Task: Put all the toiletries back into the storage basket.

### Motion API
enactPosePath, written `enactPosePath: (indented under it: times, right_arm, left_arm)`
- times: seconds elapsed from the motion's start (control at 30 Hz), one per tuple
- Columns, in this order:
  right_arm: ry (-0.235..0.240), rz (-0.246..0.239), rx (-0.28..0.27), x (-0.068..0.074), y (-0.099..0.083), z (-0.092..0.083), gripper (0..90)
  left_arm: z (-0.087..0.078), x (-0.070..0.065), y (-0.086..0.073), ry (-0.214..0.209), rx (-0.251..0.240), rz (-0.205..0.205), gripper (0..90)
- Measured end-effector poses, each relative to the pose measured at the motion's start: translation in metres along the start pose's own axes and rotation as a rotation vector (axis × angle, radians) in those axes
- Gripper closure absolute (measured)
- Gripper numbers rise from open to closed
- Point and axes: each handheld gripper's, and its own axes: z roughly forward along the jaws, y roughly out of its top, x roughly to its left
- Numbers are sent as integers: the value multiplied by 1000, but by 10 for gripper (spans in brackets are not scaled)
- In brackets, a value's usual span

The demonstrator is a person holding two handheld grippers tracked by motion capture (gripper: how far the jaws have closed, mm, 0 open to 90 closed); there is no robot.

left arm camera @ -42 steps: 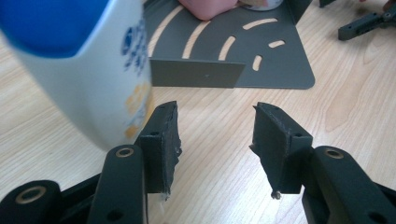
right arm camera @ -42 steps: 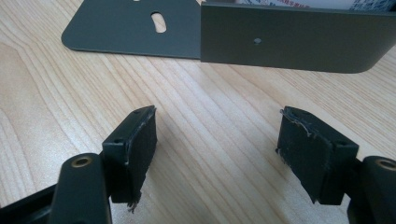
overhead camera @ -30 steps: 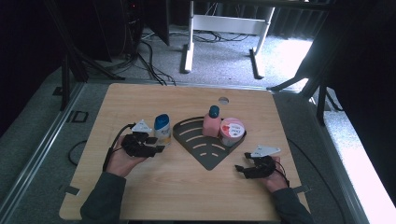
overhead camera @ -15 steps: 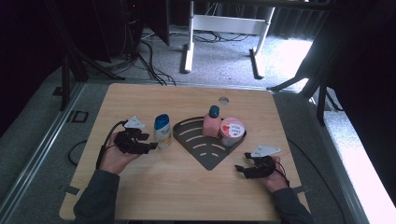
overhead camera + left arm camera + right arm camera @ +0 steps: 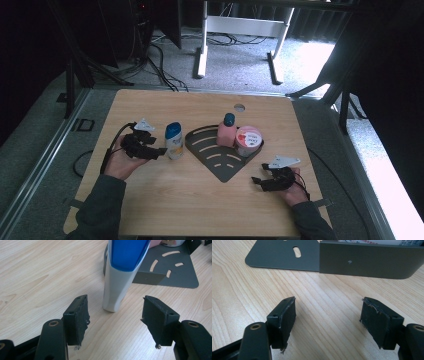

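A slim white plastic bottle (image 5: 174, 141) with a glossy blue cap stands upright on the pale, straight-grained wooden table (image 5: 200, 200), just off the nine o'clock edge of a dark grey metal corner tray (image 5: 220, 162) cut with curved slots. Inside that fan-shaped tray, at its twelve o'clock end, a pink bottle (image 5: 227, 132) with a blue cap and a round pink-lidded tub (image 5: 248, 140) stand side by side.

The left gripper (image 5: 116, 315) lies low at the white bottle's nine o'clock, cradled in an upturned hand; its jaws have just been opening and now stand wide, pads clear of the bottle just ahead of them. The right gripper (image 5: 328, 320) rests near the tray's four o'clock rim, jaws spread, nothing between them.

Around the table lie grey carpet, cables and a white desk frame.
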Motion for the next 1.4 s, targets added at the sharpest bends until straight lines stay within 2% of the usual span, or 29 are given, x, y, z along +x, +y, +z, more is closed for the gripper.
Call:
enactPosePath:
  times: [0.27,0.6,1.4]
  right_arm:
    - [1,-1,-1,0,0,0,278]
    - [1,0,0,0,0,0,278]
    - [2,0,0,0,0,0,276]
  left_arm:
    - [2,-1,8,6,15,22,363]
    - [12,-4,21,3,46,55,362]
    - [34,-2,32,-14,128,103,361]
